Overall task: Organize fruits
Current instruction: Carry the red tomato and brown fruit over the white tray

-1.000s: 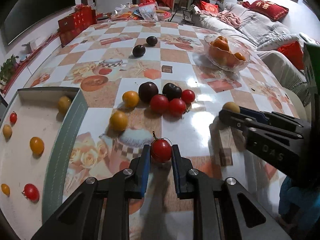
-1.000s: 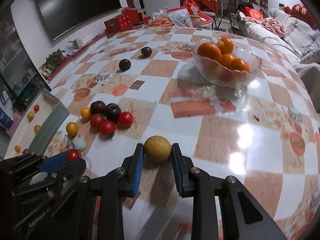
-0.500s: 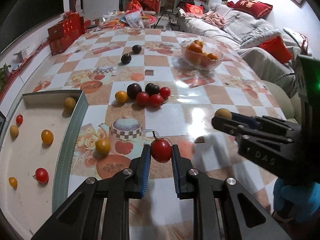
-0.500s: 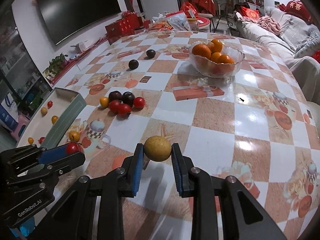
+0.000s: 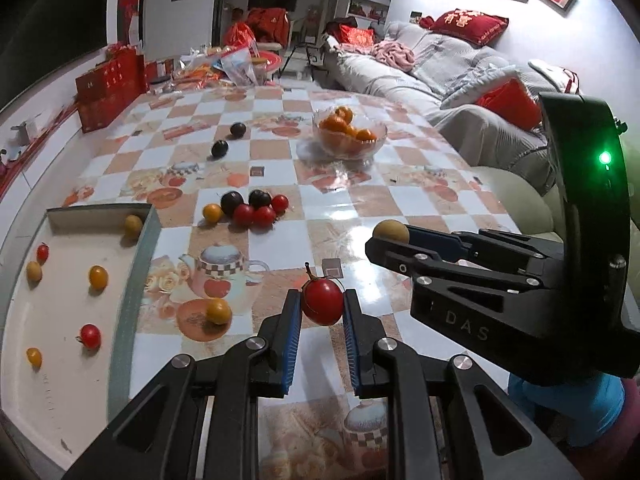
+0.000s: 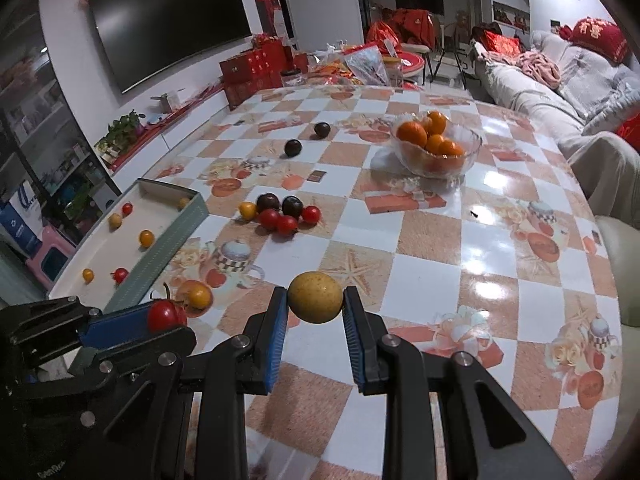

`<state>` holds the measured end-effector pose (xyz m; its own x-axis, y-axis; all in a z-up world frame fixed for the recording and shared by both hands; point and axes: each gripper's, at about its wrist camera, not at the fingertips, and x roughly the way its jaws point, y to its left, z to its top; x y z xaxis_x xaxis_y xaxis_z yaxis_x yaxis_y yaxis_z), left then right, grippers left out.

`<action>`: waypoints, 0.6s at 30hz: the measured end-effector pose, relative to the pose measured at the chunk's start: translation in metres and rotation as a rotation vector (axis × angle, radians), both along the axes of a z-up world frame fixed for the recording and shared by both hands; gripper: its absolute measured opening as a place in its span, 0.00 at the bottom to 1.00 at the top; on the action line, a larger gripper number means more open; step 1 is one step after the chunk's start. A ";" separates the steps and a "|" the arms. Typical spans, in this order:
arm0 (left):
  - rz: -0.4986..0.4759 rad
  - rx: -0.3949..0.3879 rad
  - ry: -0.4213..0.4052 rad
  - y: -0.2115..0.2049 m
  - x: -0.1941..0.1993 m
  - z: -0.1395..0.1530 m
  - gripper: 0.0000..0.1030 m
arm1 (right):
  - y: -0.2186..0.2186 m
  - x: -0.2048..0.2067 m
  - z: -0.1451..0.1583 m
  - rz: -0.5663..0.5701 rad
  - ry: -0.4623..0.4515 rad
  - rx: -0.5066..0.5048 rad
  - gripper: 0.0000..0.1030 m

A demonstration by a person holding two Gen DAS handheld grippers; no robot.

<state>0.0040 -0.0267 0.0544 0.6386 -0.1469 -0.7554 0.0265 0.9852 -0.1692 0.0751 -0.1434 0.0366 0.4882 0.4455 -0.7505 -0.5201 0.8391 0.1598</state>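
Tomato (image 5: pixel 322 301) is clamped between the blue pads of the left gripper (image 5: pixel 320 320), stem up, lifted clear of the table (image 5: pixel 420 208). Yellow fruit (image 6: pixel 315 298) is pinched the same way in the right gripper (image 6: pixel 316 320), also off the table. Both grips are unchanged from the earlier frames; no release is seen.

Height is what differs: both grippers are raised further than a second ago, so more of the table is taken in and the fruits on it look smaller. The right gripper (image 5: pixel 460 264) is seen right of the left one, with the yellow fruit (image 5: pixel 391 231) at its tip.

Tray (image 5: pixel 136 280) is used as landmark. It sits at the table's left edge, with six small fruits inside: two red, four yellow or orange. An orange tomato (image 5: pixel 218 310) lies just right of the tray wall; a second ago it was further up the table, beside the cluster, so it has rolled or been shifted. The cluster (image 5: pixel 250 208) of dark, red and orange fruits lies right of the tray's far corner, unmoved. Two dark plums (image 5: pixel 228 140) lie well beyond the tray. The bowl (image 5: pixel 349 136) of oranges stands far right of the tray, untouched.
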 end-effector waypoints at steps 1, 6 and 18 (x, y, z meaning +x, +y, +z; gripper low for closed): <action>0.003 0.000 -0.006 0.002 -0.002 0.003 0.21 | 0.002 -0.003 0.004 0.004 -0.006 0.001 0.29; 0.025 0.004 -0.035 0.016 -0.017 0.014 0.21 | 0.016 -0.017 0.019 0.033 -0.030 0.000 0.29; 0.163 0.013 -0.067 0.098 -0.060 0.021 0.21 | 0.083 -0.057 0.044 0.171 -0.080 -0.022 0.29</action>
